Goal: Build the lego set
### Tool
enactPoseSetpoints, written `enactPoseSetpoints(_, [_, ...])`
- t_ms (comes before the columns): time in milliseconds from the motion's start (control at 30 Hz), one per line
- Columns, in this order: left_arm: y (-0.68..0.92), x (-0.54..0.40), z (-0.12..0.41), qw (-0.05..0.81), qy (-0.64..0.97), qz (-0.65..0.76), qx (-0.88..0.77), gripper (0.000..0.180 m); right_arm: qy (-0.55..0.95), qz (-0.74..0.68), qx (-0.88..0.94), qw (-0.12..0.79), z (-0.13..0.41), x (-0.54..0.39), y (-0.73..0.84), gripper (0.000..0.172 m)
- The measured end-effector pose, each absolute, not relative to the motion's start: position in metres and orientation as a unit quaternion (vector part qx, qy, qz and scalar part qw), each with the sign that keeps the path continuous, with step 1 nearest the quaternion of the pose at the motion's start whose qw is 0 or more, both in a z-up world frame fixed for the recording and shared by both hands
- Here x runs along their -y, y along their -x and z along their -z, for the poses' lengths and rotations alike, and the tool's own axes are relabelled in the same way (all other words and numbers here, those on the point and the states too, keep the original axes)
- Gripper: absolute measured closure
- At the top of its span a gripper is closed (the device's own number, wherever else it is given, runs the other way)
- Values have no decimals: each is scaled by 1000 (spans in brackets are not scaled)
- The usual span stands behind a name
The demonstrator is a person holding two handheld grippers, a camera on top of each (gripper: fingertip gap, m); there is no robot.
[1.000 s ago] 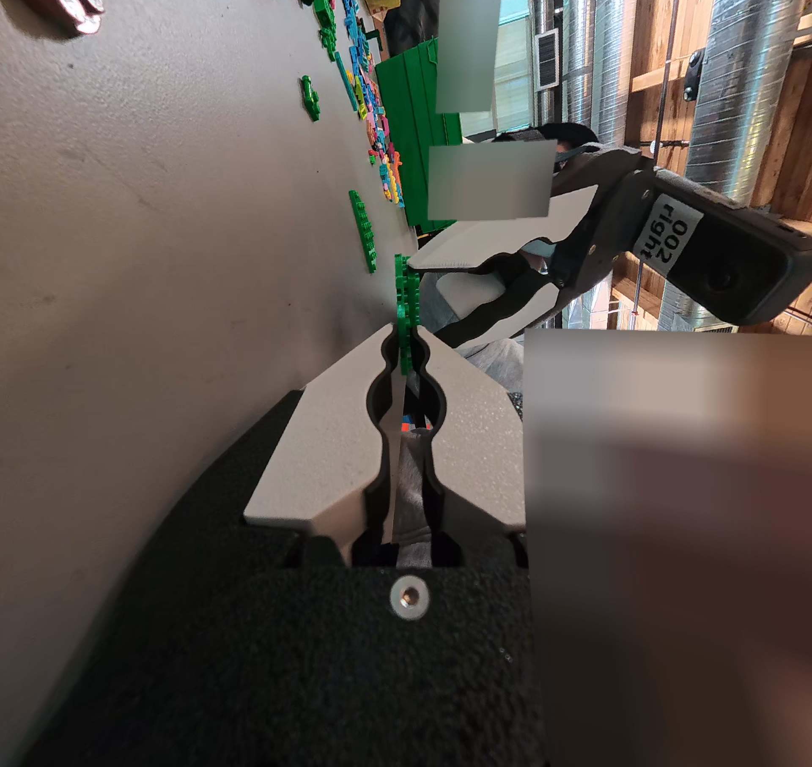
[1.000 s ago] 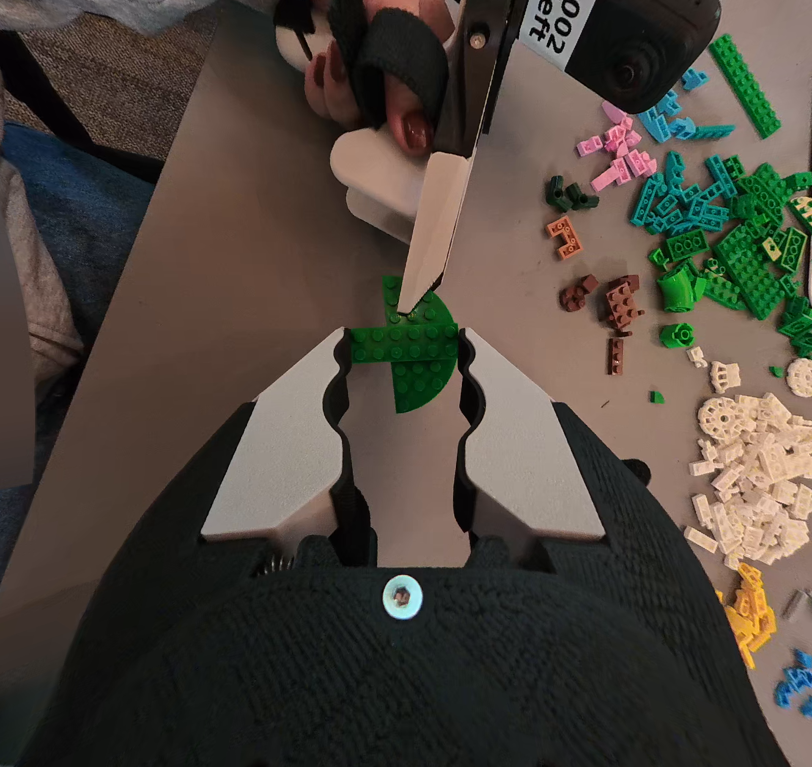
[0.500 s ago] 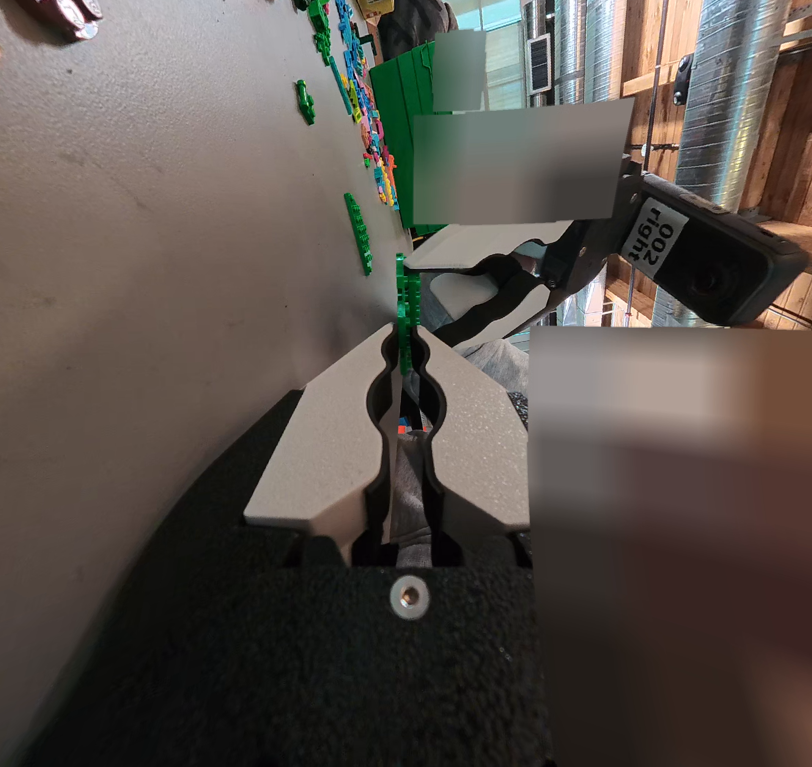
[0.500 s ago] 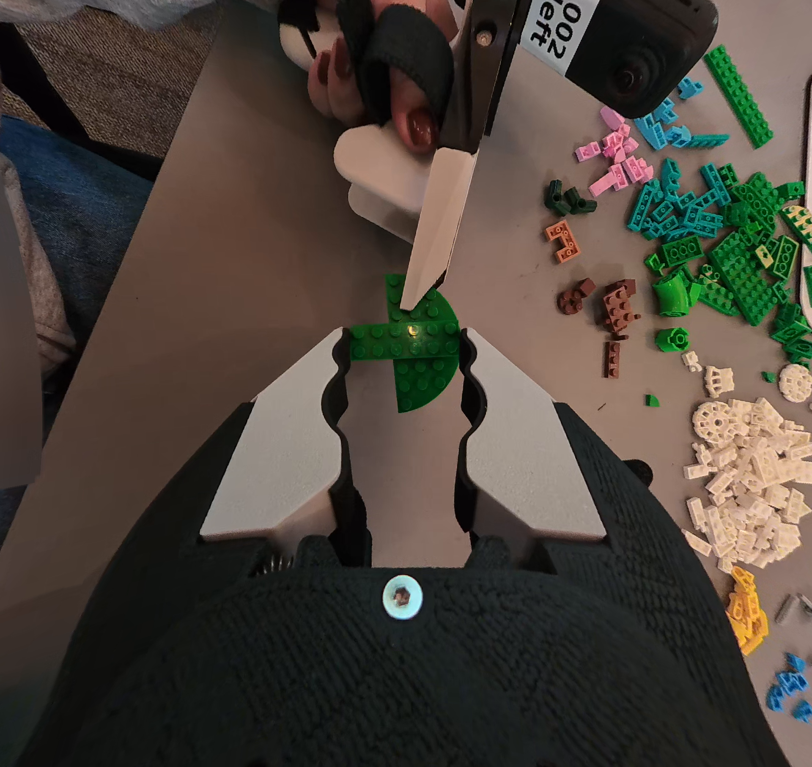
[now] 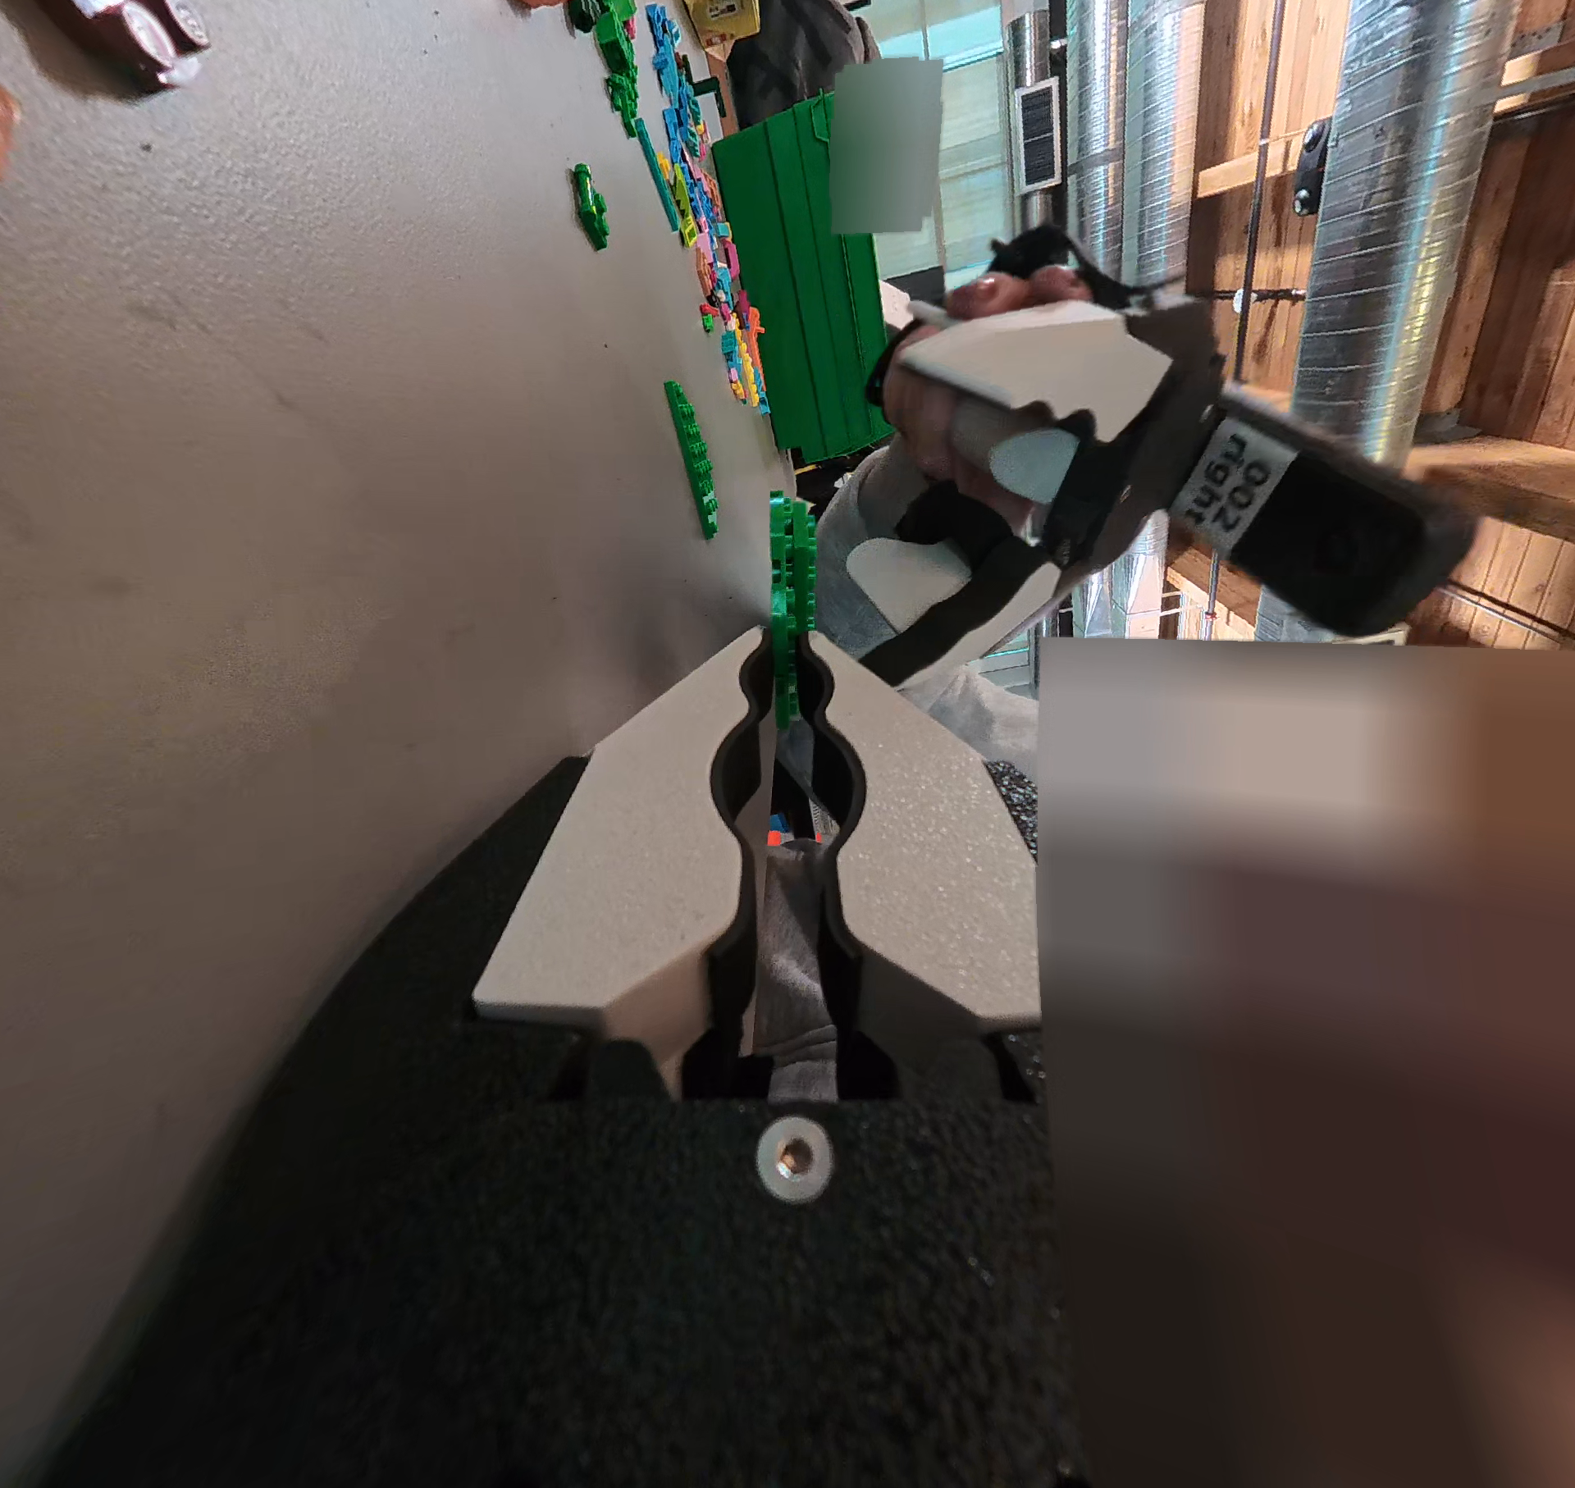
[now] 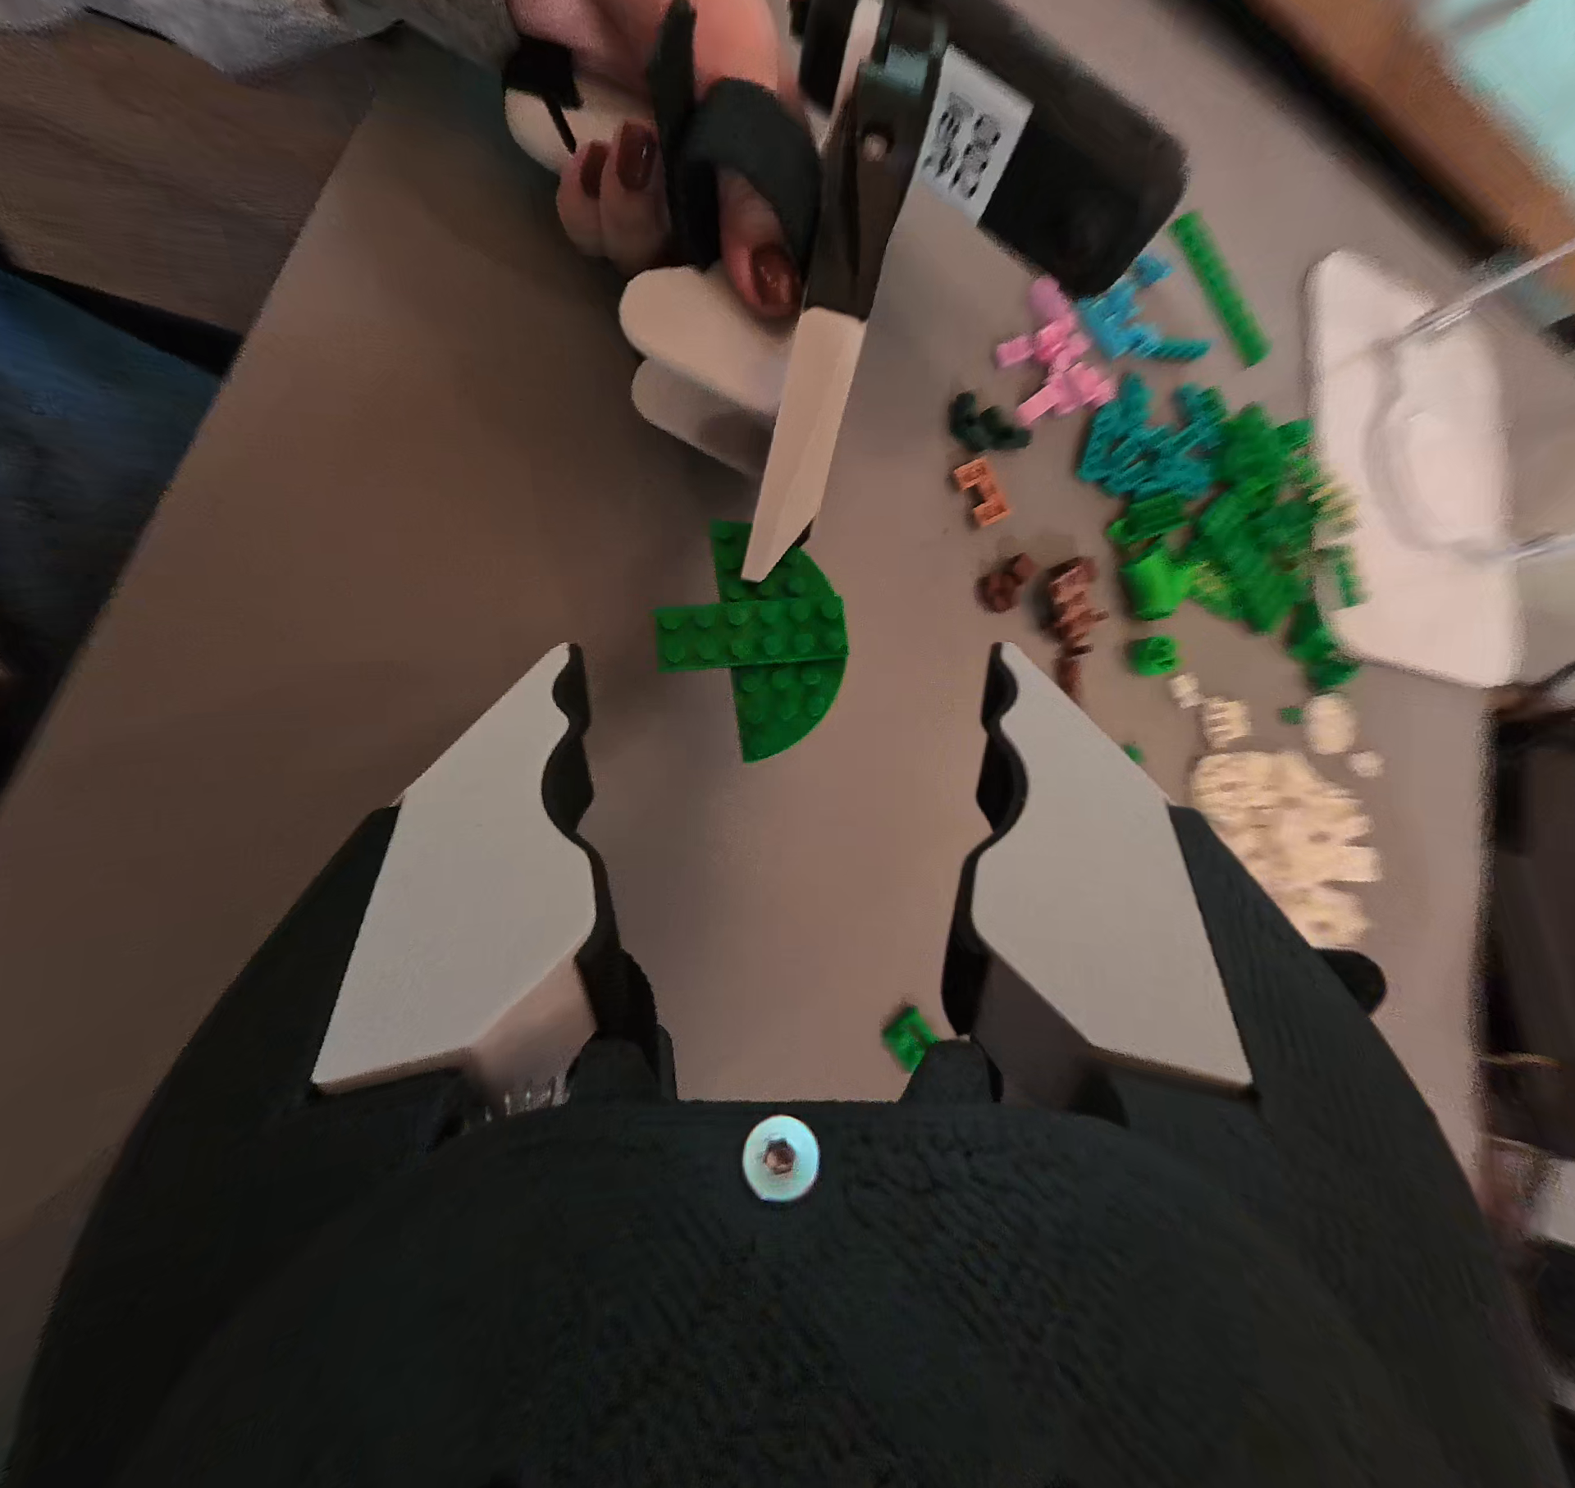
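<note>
A: Green plastic brick assembly [image 6: 763,646], a studded half-round plate with a rectangular studded plate pressed across it; a second ago the right gripper [image 6: 784,663] had its pale pads pressed on the two ends of that rectangular plate; now its fingers stand wide apart and back from it, pads clear on both sides, nothing between them but bare tabletop.

B: And the left gripper [image 5: 788,654]?

A: Unchanged; clenched on the thin edge of the half-round plate, pads pressing the green plastic from both sides; the right wrist view shows its pale fingertip [image 6: 780,544] on the far end of the assembly, a hand [image 6: 648,135] strapped to the handle behind it.

B: Where does the assembly sit?

A: Held by the left gripper close to the grey matte tabletop [image 6: 409,510], near the tabletop's near-left edge; whether it rests on the surface I cannot tell; the right wrist view is blurred where it was sharp before.

B: The rest of the surface?

A: Toward the tabletop's right edge, loose piles of small bricks; pink ones [image 6: 1057,373], teal ones [image 6: 1150,450], green ones [image 6: 1253,527], brown ones [image 6: 1048,595], cream ones [image 6: 1278,833]; one small green brick [image 6: 908,1034] just beside the right gripper's base; a long green studded strip [image 5: 695,458] lies apart.

B: The room?

A: Silver ribbed ducts [image 5: 1398,169] against wooden plank walls [image 5: 1253,83]; a green ribbed bin [image 5: 801,296] beyond the tabletop's far edge.
</note>
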State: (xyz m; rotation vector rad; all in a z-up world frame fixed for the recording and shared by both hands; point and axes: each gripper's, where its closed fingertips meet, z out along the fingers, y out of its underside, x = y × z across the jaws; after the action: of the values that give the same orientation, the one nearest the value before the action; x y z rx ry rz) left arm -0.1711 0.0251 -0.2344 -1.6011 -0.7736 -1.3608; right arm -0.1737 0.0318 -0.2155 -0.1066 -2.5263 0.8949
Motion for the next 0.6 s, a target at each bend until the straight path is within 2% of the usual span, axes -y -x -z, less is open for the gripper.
enactPoseSetpoints(67, [172, -25, 233, 440, 639, 548, 312, 180, -13, -307, 896, 320, 214, -36, 174, 69])
enactPoseSetpoints(233, [174, -24, 231, 443, 633, 553, 313, 179, -148, -175, 821, 522, 223, -44, 182, 74])
enactPoseSetpoints(400, [175, -23, 229, 448, 626, 557, 312, 180, -210, -120, 768, 593, 224, -33, 193, 92])
enactPoseSetpoints(500, [176, -22, 226, 453, 617, 564, 311, 179, -228, -86, 754, 610, 230, -29, 201, 101])
enactPoseSetpoints(600, [177, -21, 224, 455, 613, 567, 310, 179, -241, -80, 740, 623, 233, -23, 203, 118])
